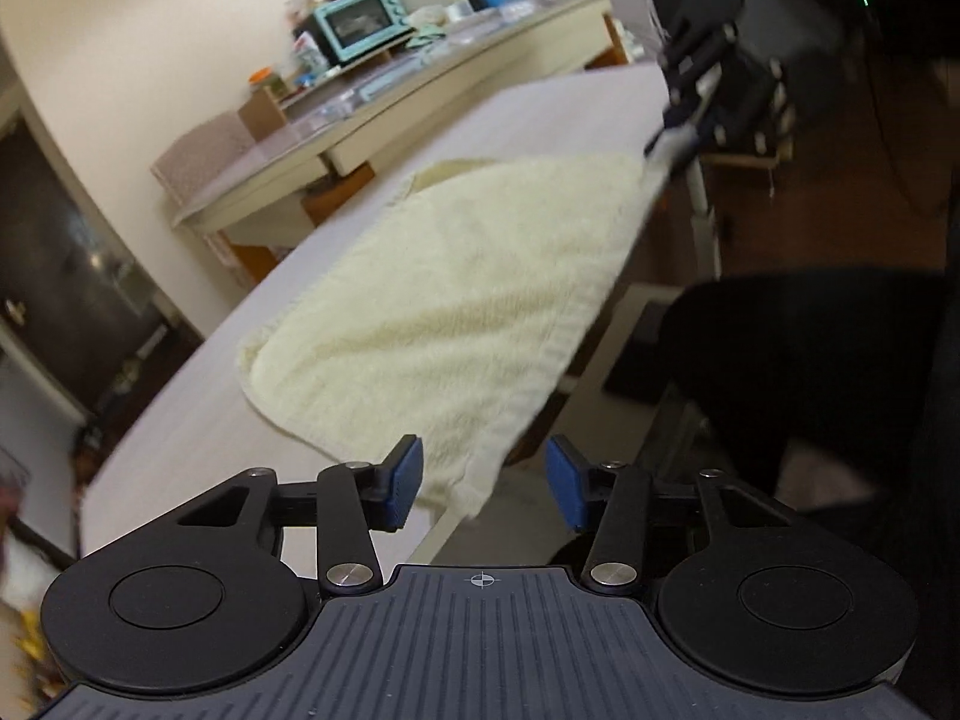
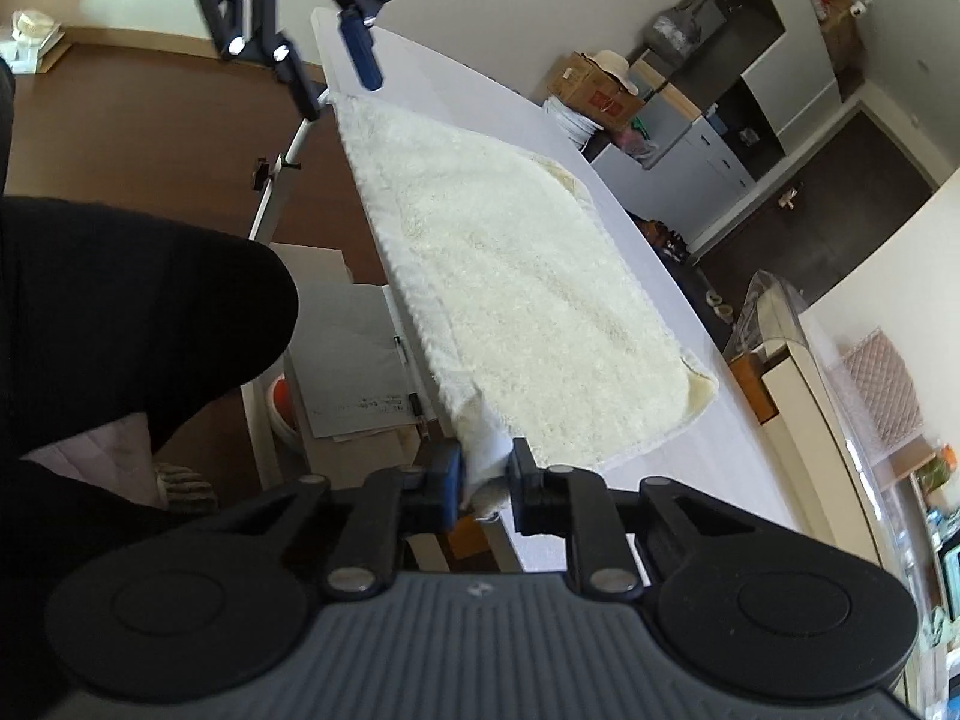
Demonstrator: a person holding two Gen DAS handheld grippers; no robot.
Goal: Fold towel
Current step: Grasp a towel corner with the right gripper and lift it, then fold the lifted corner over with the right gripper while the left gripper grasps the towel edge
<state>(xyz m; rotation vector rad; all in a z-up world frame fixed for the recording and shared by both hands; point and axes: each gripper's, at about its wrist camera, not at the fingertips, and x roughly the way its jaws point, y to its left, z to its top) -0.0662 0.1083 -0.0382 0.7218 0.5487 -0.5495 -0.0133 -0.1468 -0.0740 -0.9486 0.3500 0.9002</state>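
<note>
The right claw (image 2: 486,471) held a near corner of the cream towel (image 2: 510,300) tightly between its blue pads, at the edge of the white desk (image 2: 600,168). The left claw (image 1: 485,483) stood half open with nothing pressed, the other near corner of the towel hanging just ahead between its fingers. No brand or label could be read; the handwriting on a paper (image 2: 354,372) left of the right claw was too small.
</note>
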